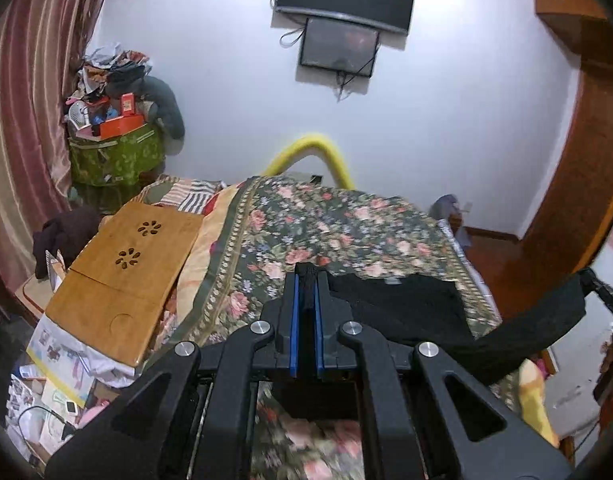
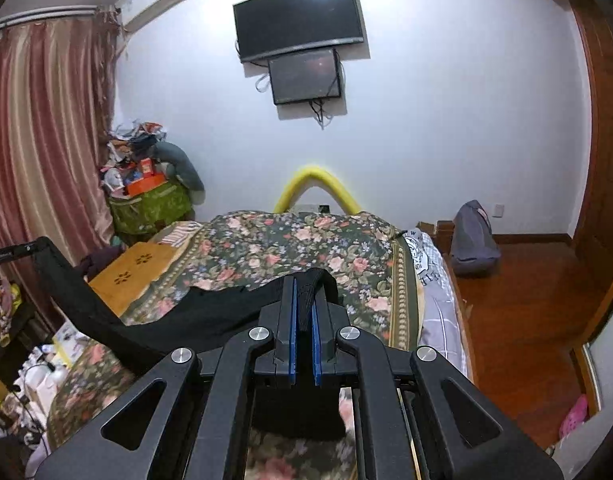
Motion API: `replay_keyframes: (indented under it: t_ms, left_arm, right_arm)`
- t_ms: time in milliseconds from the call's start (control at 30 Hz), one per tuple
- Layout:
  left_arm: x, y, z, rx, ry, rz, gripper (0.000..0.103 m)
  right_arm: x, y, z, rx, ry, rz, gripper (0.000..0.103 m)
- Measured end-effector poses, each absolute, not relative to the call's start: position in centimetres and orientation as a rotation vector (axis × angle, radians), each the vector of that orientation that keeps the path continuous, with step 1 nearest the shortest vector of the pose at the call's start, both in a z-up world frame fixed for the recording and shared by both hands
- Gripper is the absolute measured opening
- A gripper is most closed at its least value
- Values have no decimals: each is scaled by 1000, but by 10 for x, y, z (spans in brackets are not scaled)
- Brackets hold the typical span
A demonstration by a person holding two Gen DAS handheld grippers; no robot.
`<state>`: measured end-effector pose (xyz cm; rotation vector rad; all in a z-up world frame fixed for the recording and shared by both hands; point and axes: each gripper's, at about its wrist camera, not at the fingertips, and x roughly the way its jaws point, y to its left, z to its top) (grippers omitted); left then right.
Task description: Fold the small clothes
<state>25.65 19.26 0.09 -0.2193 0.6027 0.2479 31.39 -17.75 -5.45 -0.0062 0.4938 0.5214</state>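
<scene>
A small black garment hangs stretched between my two grippers above the floral bedspread. My left gripper is shut on one edge of it, with black cloth pinched between the blue pads. My right gripper is shut on the other edge, a thick hem. In the right wrist view the garment runs left to the other gripper. In the left wrist view it runs right to the other gripper. Part of the cloth rests on the bed.
A wooden lap tray lies at the bed's left side. A green bin piled with clutter stands by the striped curtain. A yellow foam tube arches behind the bed. A grey bag sits on the wooden floor at right.
</scene>
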Motion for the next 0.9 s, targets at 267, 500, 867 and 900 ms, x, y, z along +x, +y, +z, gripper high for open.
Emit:
replay_keyframes:
  t_ms: [267,500,867,900]
  left_arm:
    - [360,233,-69,-238,742,321,5]
    - [438,270,-147,-284,865,354,6]
    - [480,263,-234,-103,996,373,14]
    - [479,261,-233,-73,997,377,17]
  right_arm:
    - [396,-152,-97,-21,602,471,5]
    - [470,-136,-153,1,736,453,5]
    - [501,-123,-220,-92,888,447,16]
    - [498,-124,-219,-103,887,446,23]
